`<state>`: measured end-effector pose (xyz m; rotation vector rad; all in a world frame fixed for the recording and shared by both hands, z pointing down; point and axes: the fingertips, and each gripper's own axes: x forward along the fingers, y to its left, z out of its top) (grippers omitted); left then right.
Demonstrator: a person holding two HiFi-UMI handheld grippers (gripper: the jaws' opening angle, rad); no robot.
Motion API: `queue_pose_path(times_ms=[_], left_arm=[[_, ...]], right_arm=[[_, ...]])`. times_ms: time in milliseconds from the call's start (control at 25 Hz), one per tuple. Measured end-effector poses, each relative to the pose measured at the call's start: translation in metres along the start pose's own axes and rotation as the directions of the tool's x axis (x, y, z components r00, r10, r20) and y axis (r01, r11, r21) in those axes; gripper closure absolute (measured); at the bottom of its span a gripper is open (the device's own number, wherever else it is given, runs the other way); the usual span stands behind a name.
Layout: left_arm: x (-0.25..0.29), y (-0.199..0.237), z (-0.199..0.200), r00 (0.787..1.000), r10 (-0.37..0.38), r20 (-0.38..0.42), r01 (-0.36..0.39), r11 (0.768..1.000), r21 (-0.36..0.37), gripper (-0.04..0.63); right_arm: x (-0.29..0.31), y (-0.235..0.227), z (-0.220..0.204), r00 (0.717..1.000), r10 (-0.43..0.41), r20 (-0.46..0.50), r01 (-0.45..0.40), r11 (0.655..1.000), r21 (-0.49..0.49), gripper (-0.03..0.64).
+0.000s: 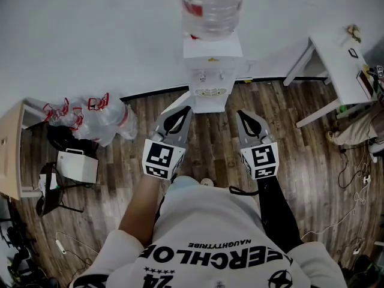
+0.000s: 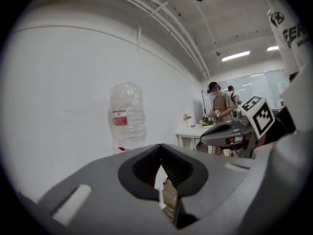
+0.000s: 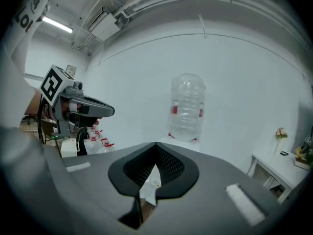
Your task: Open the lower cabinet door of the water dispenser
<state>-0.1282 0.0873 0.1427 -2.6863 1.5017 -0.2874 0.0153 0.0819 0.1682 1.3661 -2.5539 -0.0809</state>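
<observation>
the floor (image 1: 300,161) carries everything. the water dispenser (image 1: 211,71) stands at its far edge, backed against the wall (image 1: 90,41), with a big clear bottle (image 1: 210,5) upended on top. the lower cabinet door sits on the dispenser's front below the drip tray (image 1: 210,92). from the head view it is so foreshortened that handle and hinge side can't be told, and both gripper views block it with their own bodies.

the left tongs (image 1: 183,111) and right tongs (image 1: 243,114) hover just short of the dispenser front, side by side and apart from it. both pairs of jaws are together with nothing between them.

likely trouble, biggest first:
- the dispenser looks tall and narrow with the bottle up high. a hard or off-line pull on the door could rock it or drag it off the wall.
- the door is low near the floor while both tongs sit up around tray height. going straight in would knock the tray or the taps and miss the door.
- with the hinge side unknown, a pull on the wrong edge just strains the door.
- both tongs crowd the front, so a swinging door could hit the idle one.
- closed jaws can't take a handle. they'd have to open first or the tips only poke and slip off the panel.
</observation>
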Motion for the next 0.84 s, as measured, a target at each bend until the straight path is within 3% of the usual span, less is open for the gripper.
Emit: queue_pose_path(times_ms=[200,840], left_arm=[[-0.005,0.004,-0.003,1.000,0.023,0.002,-0.023,1.000,-0.001,0.538],[-0.003,-0.012,-0.007,1.000,-0.003,-0.019,0.003,1.000,-0.001,0.538]], right_arm=[[-0.005,0.002,-0.001,1.000,0.000,-0.001,0.000,1.000,0.006,0.615],[-0.020,-0.008,0.001,1.000,-0.019,0.013,0.018,1.000,0.020,0.617]])
